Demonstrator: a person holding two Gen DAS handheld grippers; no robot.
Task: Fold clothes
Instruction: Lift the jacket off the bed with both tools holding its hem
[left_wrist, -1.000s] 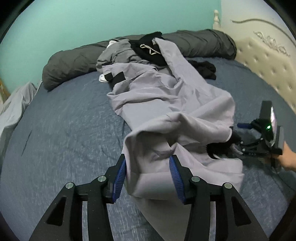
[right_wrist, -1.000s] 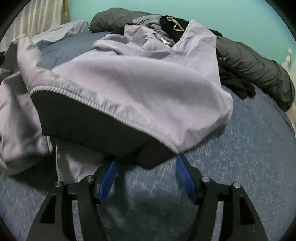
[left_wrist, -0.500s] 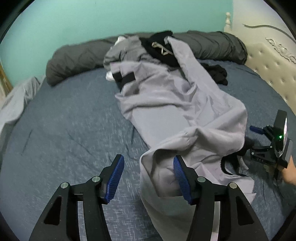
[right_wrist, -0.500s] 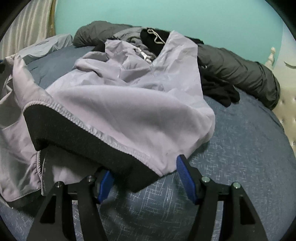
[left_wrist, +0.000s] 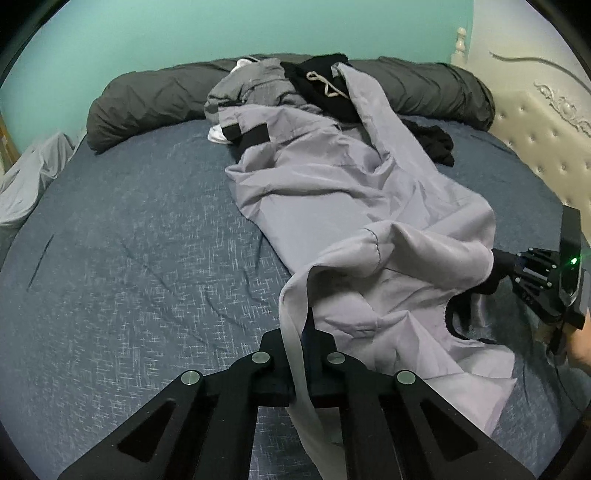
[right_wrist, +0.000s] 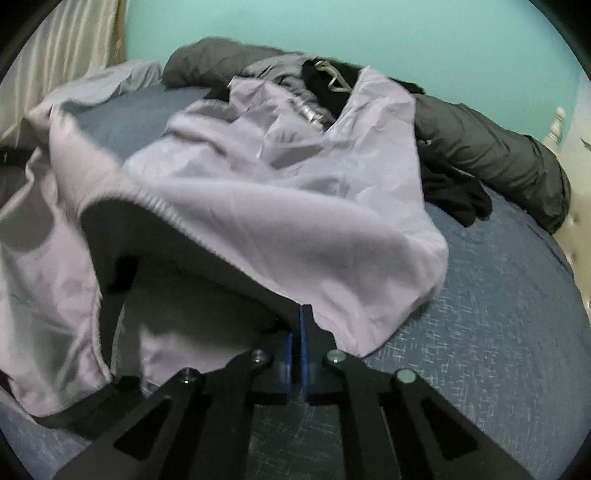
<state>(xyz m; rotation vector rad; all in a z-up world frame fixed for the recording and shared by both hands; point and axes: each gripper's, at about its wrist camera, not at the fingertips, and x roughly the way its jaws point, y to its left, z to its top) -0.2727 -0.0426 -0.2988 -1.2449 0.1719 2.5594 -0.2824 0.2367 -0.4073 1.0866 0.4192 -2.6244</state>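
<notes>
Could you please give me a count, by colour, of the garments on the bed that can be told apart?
Lavender-grey: 1, the jacket pinched by both the left gripper and the right gripper.
Darker grey: 1, a crumpled garment.
Black: 2, the drawstring garment and a small black piece.
White: 1, a scrap, mostly hidden.
Total: 5.

Both sets of jaws stood open half a second ago; now the left hand-held gripper (left_wrist: 300, 332) has clamped a lilac edge of the grey jacket (left_wrist: 343, 192), and the right hand-held gripper (right_wrist: 296, 325) has pinched shut on its black-ribbed hem, lifting that hem.
</notes>
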